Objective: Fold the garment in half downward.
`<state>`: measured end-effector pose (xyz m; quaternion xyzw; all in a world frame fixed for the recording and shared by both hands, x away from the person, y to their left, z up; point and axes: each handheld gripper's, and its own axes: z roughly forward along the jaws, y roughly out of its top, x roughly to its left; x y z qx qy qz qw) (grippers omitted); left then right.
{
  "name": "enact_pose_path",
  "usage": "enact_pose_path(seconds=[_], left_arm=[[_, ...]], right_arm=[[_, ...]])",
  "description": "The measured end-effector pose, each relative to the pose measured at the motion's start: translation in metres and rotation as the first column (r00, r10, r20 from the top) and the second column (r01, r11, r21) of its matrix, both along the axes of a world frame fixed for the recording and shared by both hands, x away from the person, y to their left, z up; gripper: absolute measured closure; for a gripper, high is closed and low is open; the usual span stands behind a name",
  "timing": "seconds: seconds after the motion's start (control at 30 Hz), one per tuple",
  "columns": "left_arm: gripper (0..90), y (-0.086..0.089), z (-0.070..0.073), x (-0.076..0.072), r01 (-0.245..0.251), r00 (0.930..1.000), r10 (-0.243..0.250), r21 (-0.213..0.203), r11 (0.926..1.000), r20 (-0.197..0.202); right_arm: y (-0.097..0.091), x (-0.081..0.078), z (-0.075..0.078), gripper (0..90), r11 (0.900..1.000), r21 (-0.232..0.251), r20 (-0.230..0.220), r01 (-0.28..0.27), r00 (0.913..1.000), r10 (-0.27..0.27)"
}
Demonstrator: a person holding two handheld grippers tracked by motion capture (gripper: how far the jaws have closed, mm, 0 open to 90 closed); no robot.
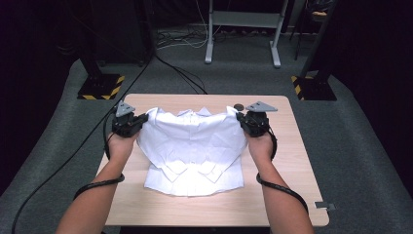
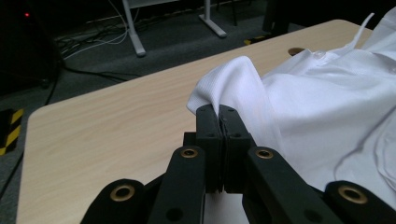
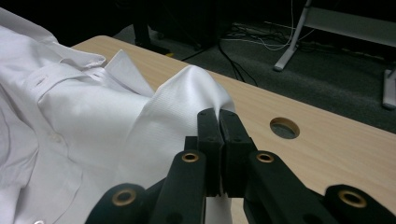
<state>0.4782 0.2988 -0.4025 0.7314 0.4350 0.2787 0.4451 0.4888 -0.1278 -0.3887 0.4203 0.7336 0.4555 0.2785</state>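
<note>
At either shoulder of the white shirt (image 1: 192,146) lying mid-bench (image 1: 146,204), left hand-held gripper (image 1: 142,120) and right hand-held gripper (image 1: 240,119) each clamp cloth; mid-fold, next move likely needs both lifting together evenly.

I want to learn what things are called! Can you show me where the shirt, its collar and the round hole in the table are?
shirt (image 1: 195,141), high view, on its white front.
collar (image 3: 70,58), right gripper view, on its folded edge.
round hole (image 3: 284,128), right gripper view, in its dark middle.
</note>
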Motion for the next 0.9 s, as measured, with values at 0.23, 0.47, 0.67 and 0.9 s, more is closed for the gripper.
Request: enact_pose_path(seconds=[0.23,0.47,0.67,0.9], left_arm=[[88.4,0.006,-0.008,-0.019,0.033,0.9994,-0.033,-0.015,0.9993,-0.003],[88.4,0.010,-0.011,-0.029,0.045,0.9989,-0.045,-0.038,0.9983,-0.010],[88.4,0.012,-0.016,-0.037,0.054,0.9984,-0.055,-0.057,0.9969,-0.015],[88.4,0.014,-0.022,-0.047,0.075,0.9970,-0.076,-0.069,0.9949,-0.016]], right_arm=[[-0.004,-0.017,-0.009,88.7,0.9994,0.004,0.012,-0.034,0.9994,0.034],[-0.006,-0.030,-0.007,88.7,0.9980,0.005,0.026,-0.062,0.9977,0.062],[-0.008,-0.038,-0.012,88.7,0.9970,0.008,0.022,-0.077,0.9968,0.077],[-0.012,-0.048,-0.019,88.6,0.9958,0.015,0.017,-0.091,0.9958,0.090]])
